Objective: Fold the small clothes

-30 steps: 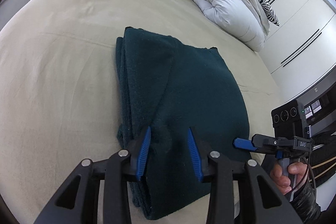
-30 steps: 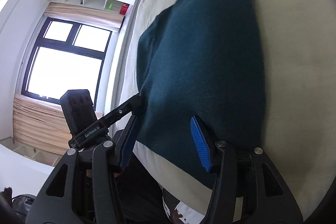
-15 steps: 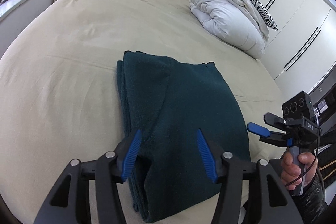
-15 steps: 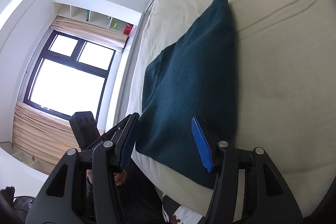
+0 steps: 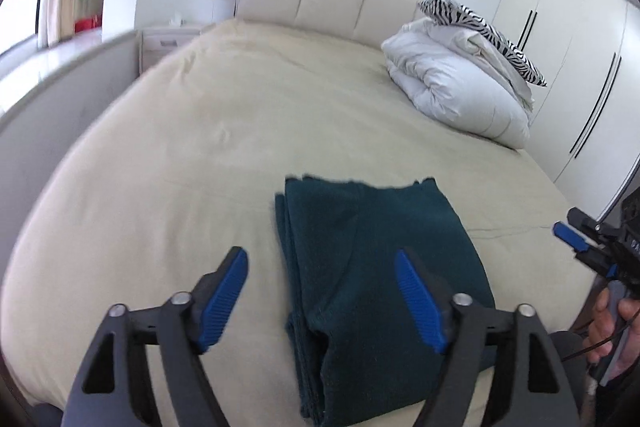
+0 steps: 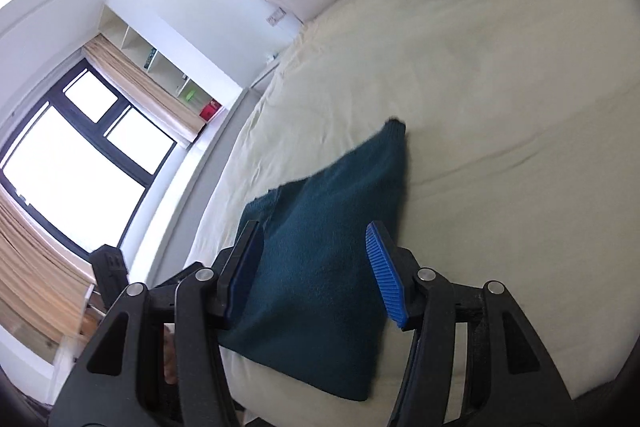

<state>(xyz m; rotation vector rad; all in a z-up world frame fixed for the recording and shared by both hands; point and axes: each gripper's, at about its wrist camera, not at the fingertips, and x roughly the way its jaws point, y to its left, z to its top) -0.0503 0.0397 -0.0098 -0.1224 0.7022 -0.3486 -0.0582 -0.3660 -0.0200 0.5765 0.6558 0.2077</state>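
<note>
We see the folded teal garment (image 5: 380, 267) lying flat on the bed (image 5: 200, 147), our left claw (image 5: 320, 291) opening wide above it, our right claw (image 6: 312, 271) parted, gripping nothing.

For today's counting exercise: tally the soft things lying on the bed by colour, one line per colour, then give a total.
Dark green: 1, the folded garment
White: 1, the bundled duvet
Black-and-white zebra print: 1, the cloth on top of the duvet
Total: 3
</note>
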